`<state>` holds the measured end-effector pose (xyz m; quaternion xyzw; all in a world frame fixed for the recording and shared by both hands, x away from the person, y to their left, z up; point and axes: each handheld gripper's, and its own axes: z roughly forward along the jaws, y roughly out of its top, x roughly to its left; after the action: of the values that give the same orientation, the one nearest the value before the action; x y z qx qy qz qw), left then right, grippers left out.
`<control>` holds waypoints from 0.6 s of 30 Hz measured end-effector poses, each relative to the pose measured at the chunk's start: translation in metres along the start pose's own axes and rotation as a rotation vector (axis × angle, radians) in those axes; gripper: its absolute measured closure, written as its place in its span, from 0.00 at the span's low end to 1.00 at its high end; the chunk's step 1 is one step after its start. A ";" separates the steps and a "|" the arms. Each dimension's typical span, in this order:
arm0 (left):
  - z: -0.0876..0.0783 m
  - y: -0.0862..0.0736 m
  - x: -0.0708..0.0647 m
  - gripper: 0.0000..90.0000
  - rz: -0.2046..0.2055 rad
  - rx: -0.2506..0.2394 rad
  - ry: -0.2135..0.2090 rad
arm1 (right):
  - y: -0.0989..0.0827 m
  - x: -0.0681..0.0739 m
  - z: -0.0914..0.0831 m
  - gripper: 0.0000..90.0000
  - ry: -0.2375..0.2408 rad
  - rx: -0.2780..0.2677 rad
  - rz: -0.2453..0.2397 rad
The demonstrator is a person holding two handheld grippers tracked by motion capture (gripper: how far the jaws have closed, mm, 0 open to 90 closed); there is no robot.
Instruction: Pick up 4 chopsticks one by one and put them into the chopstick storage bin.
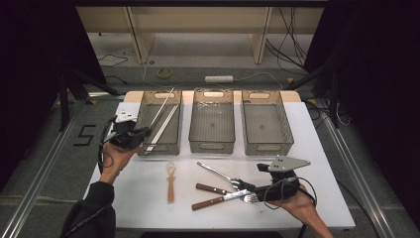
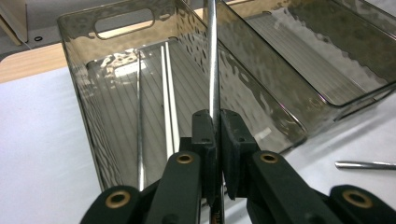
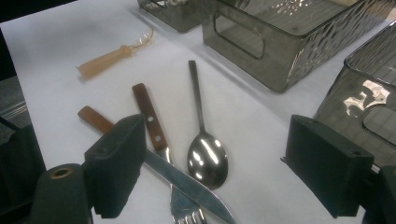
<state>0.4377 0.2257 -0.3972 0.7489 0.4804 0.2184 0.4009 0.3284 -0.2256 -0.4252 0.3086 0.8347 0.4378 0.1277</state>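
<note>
Nearest the lens, the left tool (image 2: pixel 217 140) has its black jaws pinched tight on a thin steel chopstick (image 2: pixel 213 60), which slants up over the near wall of the left bin (image 2: pixel 88 112); more thin metal sticks (image 2: pixel 168 93) lie inside. That rod looks stiff, light and slick, so I judge a grip near its end lets it pivot; holding closer to the middle would steady it. On the other side the right tool (image 3: pixel 224 163) stands wide open with nothing in it, hovering over a spoon (image 3: pixel 205 156), a wood-handled knife (image 3: pixel 154 158) and a fork (image 3: pixel 161 140) crossed on the white tabletop (image 3: pixel 56 42); their handles offer the best purchase. Farther off lies a small amber whisk (image 3: pixel 109 56)
</note>
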 end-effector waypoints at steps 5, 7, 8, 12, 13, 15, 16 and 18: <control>0.004 0.007 0.004 0.94 -0.002 -0.005 0.007 | 0.000 0.000 0.000 0.24 -0.001 0.005 0.003; 0.007 0.011 0.005 0.94 0.003 -0.004 0.014 | 0.000 0.000 0.001 0.24 -0.001 0.005 0.004; 0.009 0.012 0.006 0.94 -0.001 -0.005 0.014 | 0.000 0.000 0.001 0.24 0.000 0.004 0.003; 0.019 0.016 0.010 0.94 -0.021 -0.007 0.024 | 0.000 0.000 0.002 0.24 0.000 0.006 0.001; 0.021 0.017 0.012 0.94 -0.019 -0.004 0.026 | 0.000 0.000 0.001 0.24 -0.001 0.006 0.001; 0.025 0.019 0.014 0.94 -0.035 -0.007 0.030 | 0.000 0.000 0.001 0.24 0.002 0.002 0.002; 0.027 0.019 0.015 0.94 -0.042 -0.004 0.028 | 0.000 -0.001 0.001 0.24 0.002 0.001 0.001; 0.031 0.020 0.018 0.94 -0.056 -0.004 0.032 | 0.000 -0.001 0.001 0.24 0.002 0.001 0.006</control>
<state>0.4788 0.2249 -0.4003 0.7309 0.5069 0.2201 0.4005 0.3296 -0.2264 -0.4261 0.3106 0.8342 0.4380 0.1256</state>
